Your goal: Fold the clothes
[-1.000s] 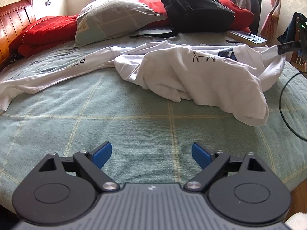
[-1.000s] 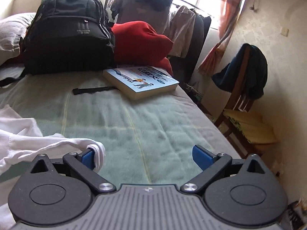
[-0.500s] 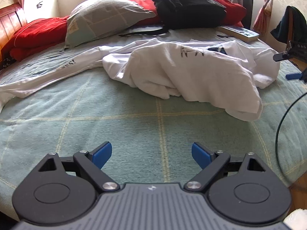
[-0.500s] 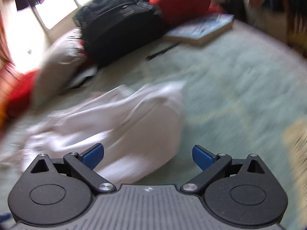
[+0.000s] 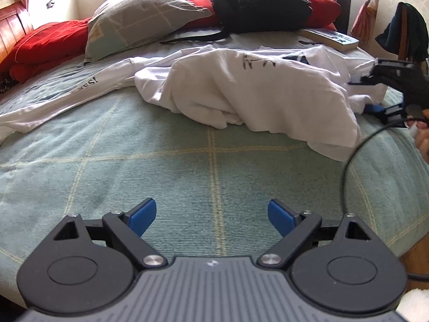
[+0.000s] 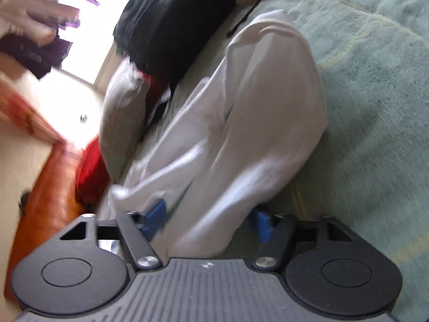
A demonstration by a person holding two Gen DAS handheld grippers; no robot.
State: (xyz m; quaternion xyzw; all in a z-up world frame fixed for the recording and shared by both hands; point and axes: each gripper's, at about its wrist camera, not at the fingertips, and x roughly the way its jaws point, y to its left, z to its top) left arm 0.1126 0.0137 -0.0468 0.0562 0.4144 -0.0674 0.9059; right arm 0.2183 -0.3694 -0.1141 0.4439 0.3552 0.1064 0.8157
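A crumpled white shirt (image 5: 254, 91) with dark lettering lies in a heap on the green bed cover (image 5: 187, 166), one long sleeve stretched out to the left. My left gripper (image 5: 211, 214) is open and empty, low over bare cover in front of the heap. My right gripper (image 6: 209, 220) is rolled on its side, its blue pads (image 6: 155, 214) standing apart with a thick fold of the shirt (image 6: 241, 139) between them. In the left wrist view the right gripper (image 5: 367, 94) sits at the heap's right edge.
A grey pillow (image 5: 139, 24), red bedding (image 5: 45, 43), a black backpack (image 5: 254, 0) and a book (image 5: 332, 37) lie at the back of the bed. A chair draped with dark cloth (image 5: 407, 32) stands at right. A black cable (image 5: 356, 155) loops over the bed's right edge.
My right gripper swung from the bare right side of the bed, rolled sideways and moved onto the shirt's edge, with its jaws narrower. My left gripper stayed open and drifted slightly.
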